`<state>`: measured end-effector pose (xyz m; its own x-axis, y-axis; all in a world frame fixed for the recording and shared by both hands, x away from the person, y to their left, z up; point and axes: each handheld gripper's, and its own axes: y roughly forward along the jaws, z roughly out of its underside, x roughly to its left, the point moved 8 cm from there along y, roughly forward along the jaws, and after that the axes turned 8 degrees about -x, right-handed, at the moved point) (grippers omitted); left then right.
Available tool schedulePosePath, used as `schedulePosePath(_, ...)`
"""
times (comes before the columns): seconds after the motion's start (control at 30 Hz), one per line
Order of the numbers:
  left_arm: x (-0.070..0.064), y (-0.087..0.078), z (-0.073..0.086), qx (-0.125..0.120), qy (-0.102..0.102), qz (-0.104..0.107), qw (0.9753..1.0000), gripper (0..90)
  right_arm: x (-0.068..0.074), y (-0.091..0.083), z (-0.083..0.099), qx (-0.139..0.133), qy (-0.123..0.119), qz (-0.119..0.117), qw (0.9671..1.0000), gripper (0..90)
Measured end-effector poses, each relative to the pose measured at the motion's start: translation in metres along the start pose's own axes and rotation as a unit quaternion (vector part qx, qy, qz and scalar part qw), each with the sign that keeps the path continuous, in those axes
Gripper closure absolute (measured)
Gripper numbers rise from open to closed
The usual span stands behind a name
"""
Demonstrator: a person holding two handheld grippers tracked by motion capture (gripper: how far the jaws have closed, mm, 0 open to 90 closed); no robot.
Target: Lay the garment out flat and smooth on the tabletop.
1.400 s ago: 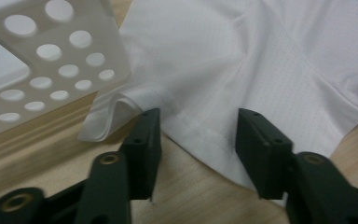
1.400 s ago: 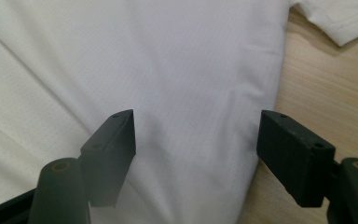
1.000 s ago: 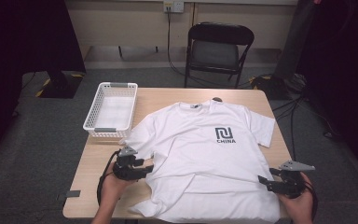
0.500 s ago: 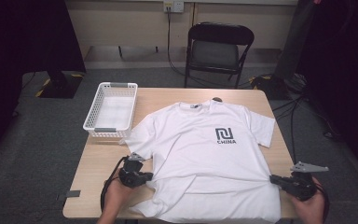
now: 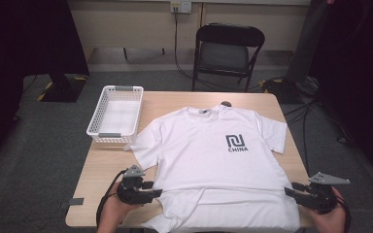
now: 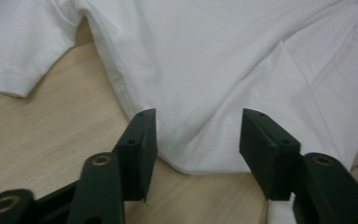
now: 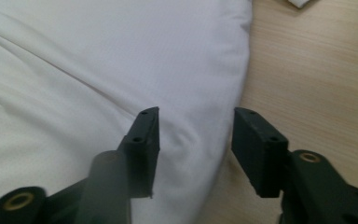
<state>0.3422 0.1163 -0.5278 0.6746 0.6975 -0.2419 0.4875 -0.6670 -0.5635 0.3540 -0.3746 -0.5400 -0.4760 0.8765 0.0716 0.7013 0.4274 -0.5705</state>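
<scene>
A white T-shirt (image 5: 213, 165) with a dark "CHINA" logo lies flat, front up, on the wooden table (image 5: 102, 170), collar toward the far edge. My left gripper (image 5: 156, 192) rests at the shirt's lower left side edge, open, its jaws straddling a rounded fold of fabric (image 6: 200, 149). At the lower right side edge sits my right gripper (image 5: 288, 191), open too, with the shirt's hem edge (image 7: 200, 154) between its jaws. The shirt's bottom hangs over the near table edge.
A white plastic basket (image 5: 116, 115) stands at the table's far left, touching the shirt's left sleeve. A small dark object (image 5: 226, 103) lies beyond the collar. A black folding chair (image 5: 226, 53) stands behind the table, with cables on the floor at right.
Both grippers have slid back toward the near table edge along the shirt's sides. The shirt's lower part has been drawn smoother and nearer. Both stay open.
</scene>
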Motion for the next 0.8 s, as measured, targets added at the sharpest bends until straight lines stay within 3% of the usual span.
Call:
schedulePosePath(0.1,-0.009,0.001,0.005,-0.008,0.017,-0.005,0.9998,33.8,0.005,-0.003,0.006,0.006,-0.011,0.007,0.9999,47.0)
schedulePosePath(0.27,-0.013,0.010,0.014,0.006,0.024,-0.025,0.9994,33.7,0.011,-0.003,0.018,0.024,-0.026,0.024,0.9991,43.5)
schedulePosePath(0.4,-0.017,0.014,0.016,0.020,0.038,-0.040,0.9983,40.6,0.016,-0.006,0.020,0.026,-0.027,0.028,0.9989,43.7)
schedulePosePath(0.47,-0.021,0.014,0.017,0.025,0.034,-0.037,0.9984,49.1,0.019,-0.008,0.022,0.028,-0.024,0.031,0.9988,43.6)
schedulePosePath(0.7,-0.034,0.019,0.019,0.029,0.020,-0.026,0.9990,51.0,0.022,-0.016,0.028,0.030,-0.016,0.035,0.9988,44.4)
schedulePosePath(0.8,-0.035,0.020,0.018,0.035,0.030,-0.028,0.9985,55.7,0.023,-0.016,0.027,0.029,-0.020,0.030,0.9989,49.8)
